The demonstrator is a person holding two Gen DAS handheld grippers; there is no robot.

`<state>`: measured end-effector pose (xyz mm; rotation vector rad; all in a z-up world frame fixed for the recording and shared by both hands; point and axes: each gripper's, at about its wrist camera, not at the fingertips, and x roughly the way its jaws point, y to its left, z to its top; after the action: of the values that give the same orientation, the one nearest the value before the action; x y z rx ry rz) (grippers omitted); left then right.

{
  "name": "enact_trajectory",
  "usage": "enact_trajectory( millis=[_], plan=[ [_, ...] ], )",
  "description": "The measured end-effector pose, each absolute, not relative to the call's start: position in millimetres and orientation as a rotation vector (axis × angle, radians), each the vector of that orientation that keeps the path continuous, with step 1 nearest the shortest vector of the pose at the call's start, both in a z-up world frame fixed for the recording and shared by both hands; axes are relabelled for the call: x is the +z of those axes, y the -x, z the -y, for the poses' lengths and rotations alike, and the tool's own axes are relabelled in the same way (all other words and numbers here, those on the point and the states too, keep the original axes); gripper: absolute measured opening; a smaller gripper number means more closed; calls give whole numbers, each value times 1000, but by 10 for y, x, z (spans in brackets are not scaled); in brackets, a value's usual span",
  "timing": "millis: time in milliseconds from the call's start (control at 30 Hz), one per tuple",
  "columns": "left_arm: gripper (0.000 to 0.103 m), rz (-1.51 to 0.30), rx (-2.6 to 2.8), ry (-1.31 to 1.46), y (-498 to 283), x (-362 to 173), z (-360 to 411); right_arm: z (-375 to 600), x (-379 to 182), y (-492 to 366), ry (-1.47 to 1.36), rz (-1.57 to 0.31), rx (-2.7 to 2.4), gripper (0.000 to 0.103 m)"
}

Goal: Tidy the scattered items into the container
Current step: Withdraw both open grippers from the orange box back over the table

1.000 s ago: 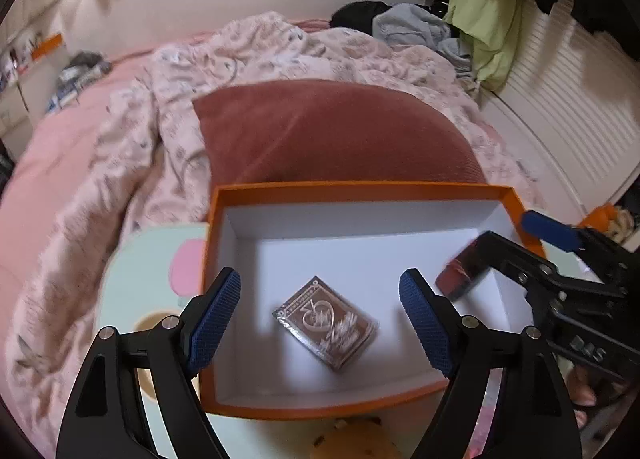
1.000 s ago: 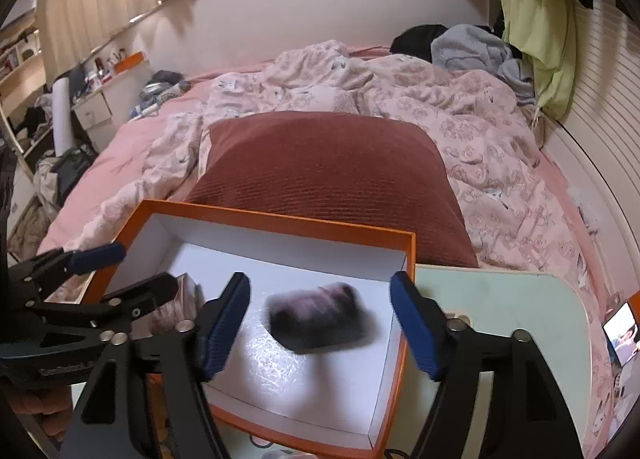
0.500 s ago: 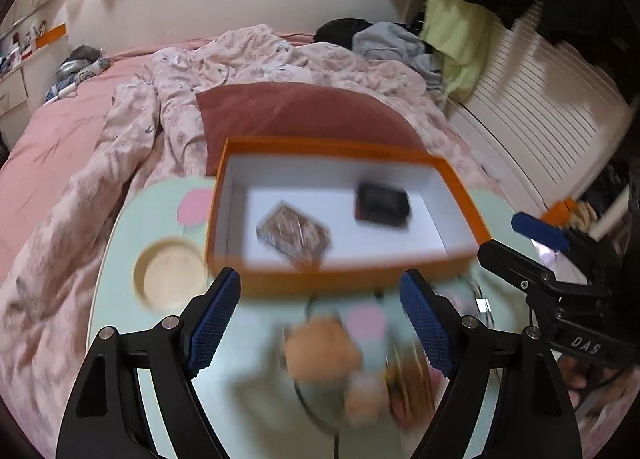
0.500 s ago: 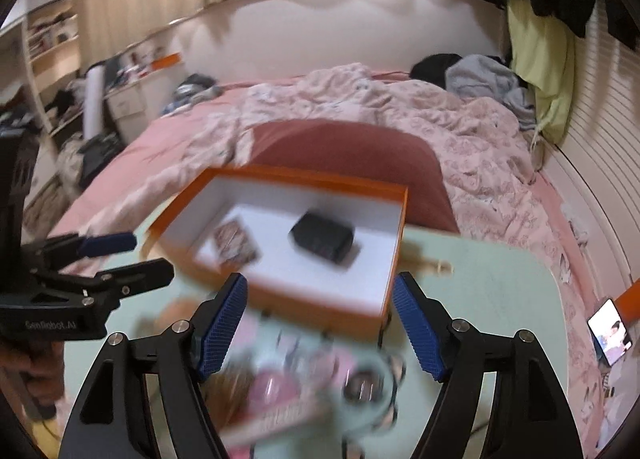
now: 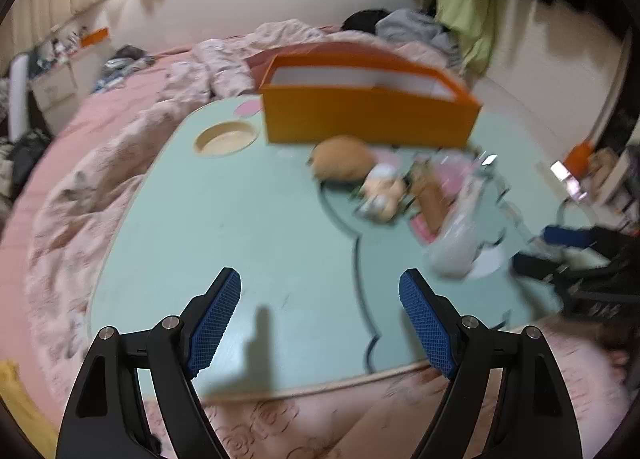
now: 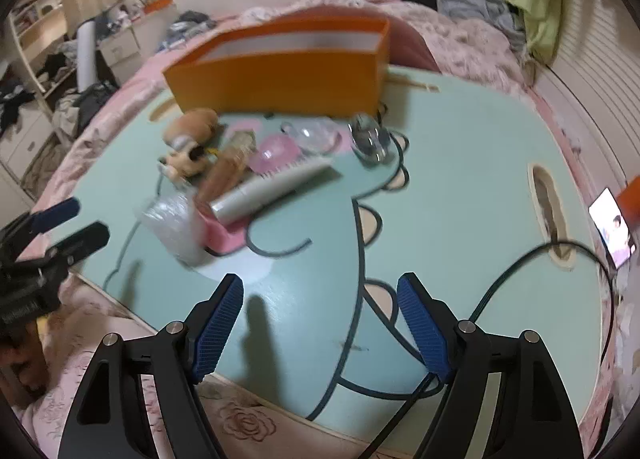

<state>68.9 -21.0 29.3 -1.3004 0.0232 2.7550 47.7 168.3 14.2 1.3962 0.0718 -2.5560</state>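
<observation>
both grippers have pulled back from the orange box (image 6: 280, 75) to the near edge of the mint table (image 6: 460, 163), the box now at the far side. the left gripper (image 5: 320, 319) stands with jaws wide and empty; the right gripper (image 6: 320, 319) has just been opening its jaws, nothing between them. a plush toy (image 6: 192, 127), white comb (image 6: 272, 187), pink case (image 6: 224, 235) and clear bag (image 6: 172, 223) lie scattered just before the box, likely next to be collected.
</observation>
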Motion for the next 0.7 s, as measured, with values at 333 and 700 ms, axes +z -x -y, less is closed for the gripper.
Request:
enact_trajectory(
  millis=[333, 700],
  plan=[
    [96, -1, 2734, 1402, -610, 48, 200, -1638, 39, -464, -1449, -138, -2629, 103],
    [103, -10, 2721, 1392, -574, 14, 202, -1629, 48, -455, -1445, -143, -2628, 103]
  ],
)
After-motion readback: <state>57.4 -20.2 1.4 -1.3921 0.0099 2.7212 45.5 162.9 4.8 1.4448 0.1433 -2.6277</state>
